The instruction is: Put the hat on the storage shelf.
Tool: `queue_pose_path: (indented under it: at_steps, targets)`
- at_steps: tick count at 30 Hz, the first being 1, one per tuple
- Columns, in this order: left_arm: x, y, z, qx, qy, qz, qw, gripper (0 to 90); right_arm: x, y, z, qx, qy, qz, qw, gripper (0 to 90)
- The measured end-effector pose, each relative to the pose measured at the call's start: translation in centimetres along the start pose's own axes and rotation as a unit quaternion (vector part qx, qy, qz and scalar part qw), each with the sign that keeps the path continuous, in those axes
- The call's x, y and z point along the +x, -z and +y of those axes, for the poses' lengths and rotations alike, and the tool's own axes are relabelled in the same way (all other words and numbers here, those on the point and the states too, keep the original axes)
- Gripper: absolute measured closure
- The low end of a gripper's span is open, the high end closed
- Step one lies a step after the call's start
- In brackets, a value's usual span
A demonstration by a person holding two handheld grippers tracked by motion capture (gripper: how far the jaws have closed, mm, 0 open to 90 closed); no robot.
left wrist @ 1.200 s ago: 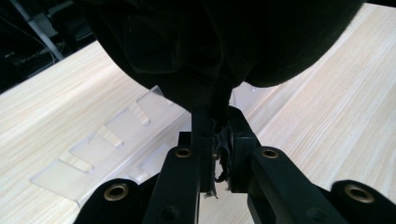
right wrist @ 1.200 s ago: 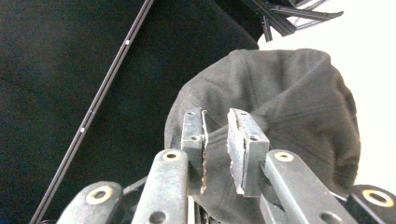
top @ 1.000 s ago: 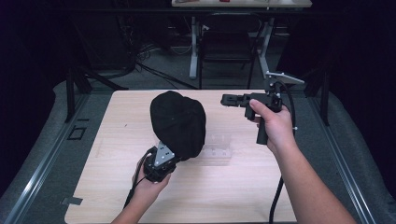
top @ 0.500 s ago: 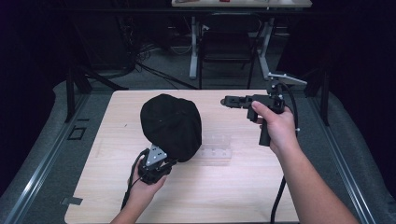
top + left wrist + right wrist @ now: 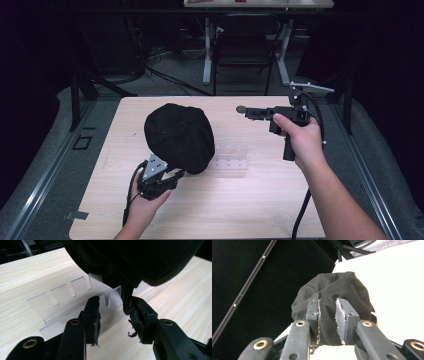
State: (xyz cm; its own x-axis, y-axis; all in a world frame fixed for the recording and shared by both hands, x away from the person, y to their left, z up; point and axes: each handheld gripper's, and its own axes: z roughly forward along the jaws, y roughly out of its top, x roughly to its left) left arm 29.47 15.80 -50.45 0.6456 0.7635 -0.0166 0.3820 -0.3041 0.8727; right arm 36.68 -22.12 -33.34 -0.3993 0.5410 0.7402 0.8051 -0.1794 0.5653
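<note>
A black cap point(image 5: 179, 137) stands domed on the wooden table point(image 5: 260, 200), left of centre, and partly covers a clear acrylic slotted rack point(image 5: 231, 160). My left gripper point(image 5: 172, 176) sits at the cap's near edge. In the left gripper view, the left gripper point(image 5: 115, 302) is open, the cap point(image 5: 140, 260) hangs just above it, and a fold of the cap's rim touches the right jaw. The rack point(image 5: 65, 300) lies beyond the jaws. My right gripper point(image 5: 246, 112) is held above the table's far right, pointing left at the cap point(image 5: 332, 295). The right gripper point(image 5: 328, 302) is open with nothing between its jaws.
A small dark round disc point(image 5: 241, 108) lies on the table near the right gripper's tip. Metal rails point(image 5: 60, 165) run along both sides of the table. Beyond the far edge stand a chair point(image 5: 242, 50) and cables on the floor.
The cap and my left gripper have shifted a little to the left and toward the near edge. The right gripper has stayed almost in place.
</note>
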Motion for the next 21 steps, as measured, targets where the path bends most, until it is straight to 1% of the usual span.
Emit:
queue_pose_path:
  at_steps: [3,8,11,12,13,17,21]
  targets:
    - [0.4,0.4,-0.1,-0.001,0.003,0.002,1.0,56.5,-0.1,0.3,-0.3,-0.001,0.008,-0.01,0.9999,72.4]
    - [1.2,1.2,-0.8,0.002,0.021,0.002,0.9998,54.0,-0.3,1.0,-0.7,-0.001,0.019,-0.025,0.9995,71.5]
    - [1.6,1.7,-1.2,0.001,0.026,0.01,0.9996,52.9,-0.5,1.4,-1.0,-0.002,0.025,-0.035,0.9991,71.3]
    - [1.8,1.9,-1.5,-0.001,0.028,0.015,0.9995,52.9,-0.5,1.6,-1.1,-0.001,0.031,-0.043,0.9986,71.0]
    - [1.9,2.1,-1.6,-0.002,0.03,0.015,0.9994,52.9,-0.5,1.8,-1.2,0.0,0.038,-0.054,0.9978,70.6]
    - [2.6,2.9,-2.5,0.003,0.047,0.021,0.9987,50.6,-0.8,2.3,-2.0,0.002,0.047,-0.068,0.9966,69.8]
    - [3.3,3.6,-3.5,0.002,0.062,0.031,0.9976,47.7,-1.0,3.0,-3.1,0.006,0.072,-0.097,0.9926,69.2]
